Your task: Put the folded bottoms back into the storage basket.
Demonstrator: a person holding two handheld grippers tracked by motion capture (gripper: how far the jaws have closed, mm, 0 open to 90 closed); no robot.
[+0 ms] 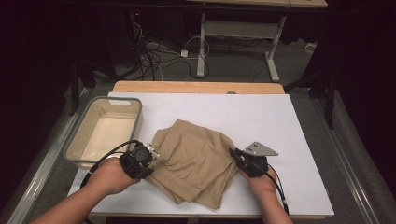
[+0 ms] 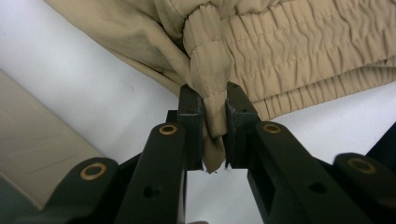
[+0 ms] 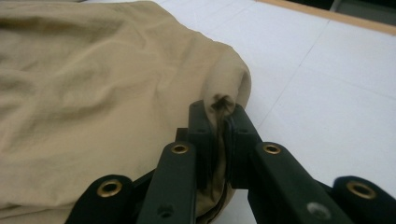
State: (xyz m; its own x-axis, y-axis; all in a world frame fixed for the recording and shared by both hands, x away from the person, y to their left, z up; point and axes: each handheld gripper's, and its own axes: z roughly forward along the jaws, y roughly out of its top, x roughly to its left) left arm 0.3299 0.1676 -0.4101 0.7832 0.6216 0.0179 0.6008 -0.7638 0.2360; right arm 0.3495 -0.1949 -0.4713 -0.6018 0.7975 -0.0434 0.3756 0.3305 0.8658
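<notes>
Two tools, each pinching an edge of one tan garment on the white surface

Tan shorts [image 1: 194, 161] lie folded and rumpled on the white surface [image 1: 280, 130], just beside an empty beige bin [image 1: 105, 130] that sits at the garment's left. Left tool [image 1: 148, 154] meets the garment's left edge; in the left gripper view its jaws are pressed together on a bunched piece of the elastic waistband [image 2: 210, 84], with a scrap of cloth hanging below the pads. Right tool [image 1: 237, 156] meets the garment's right edge; in the right gripper view its jaws are closed on a puckered fold of cloth [image 3: 223, 105]. Grey three-cornered plate [image 1: 259, 149] sits atop the right tool. Both hands rest on the surface on the near side of the garment
</notes>
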